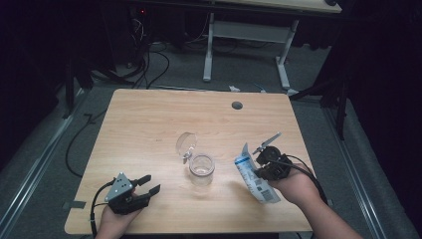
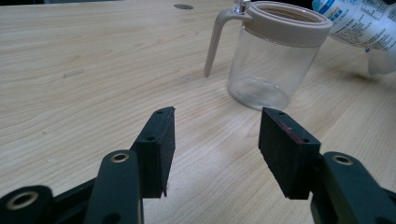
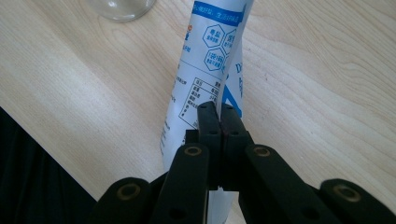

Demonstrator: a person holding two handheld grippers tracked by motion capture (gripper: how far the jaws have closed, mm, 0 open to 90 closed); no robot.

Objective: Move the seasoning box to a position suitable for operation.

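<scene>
A clear glass jar (image 1: 201, 169) with a beige rim and a flipped-up lid (image 1: 186, 145) stands in the middle of the wooden table (image 1: 149, 124). In the left gripper view the jar (image 2: 273, 56) is ahead and to the right. My left gripper (image 1: 148, 185) rests near the front left edge, open, with nothing between its pads (image 2: 160, 140). My right gripper (image 1: 258, 174) is shut on a white and blue printed bag (image 1: 255, 175), held to the right of the jar. The right gripper view has the bag (image 3: 205, 70) pinched between the closed jaws.
A round cable hole (image 1: 237, 105) sits near the table's far edge. Beyond the table are the white legs of another desk (image 1: 209, 50) and cables (image 1: 144, 59) on the dark floor. Bare wood lies between the left gripper and the jar.
</scene>
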